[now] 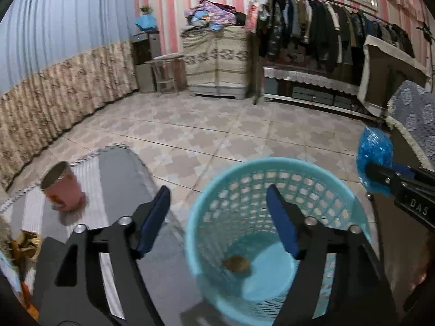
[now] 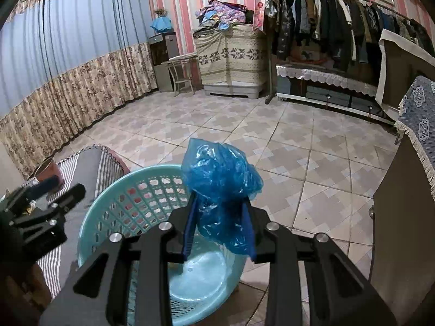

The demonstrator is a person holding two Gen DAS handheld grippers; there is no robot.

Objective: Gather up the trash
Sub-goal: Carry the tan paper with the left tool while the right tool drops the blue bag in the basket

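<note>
A light blue mesh waste basket (image 1: 214, 203) stands on the tiled floor; it also shows in the right wrist view (image 2: 114, 203). A small brown scrap (image 1: 236, 264) lies at its bottom. My right gripper (image 2: 220, 206) is shut on a crumpled blue plastic bag (image 2: 220, 174) and holds it above the basket's right rim; the bag also shows in the left wrist view (image 1: 373, 157). My left gripper (image 1: 217, 198) is open and empty, over the basket's left side. A pink can (image 1: 64, 188) lies tilted on the striped grey cloth (image 1: 114, 179).
Gold wrapper scraps (image 1: 25, 245) lie at the left edge of the cloth. A brown cabinet with a blue fringed cover (image 2: 407, 190) stands at the right. Curtains (image 2: 68, 81), a covered chest (image 2: 231, 57) and a clothes rack (image 2: 339, 27) line the walls.
</note>
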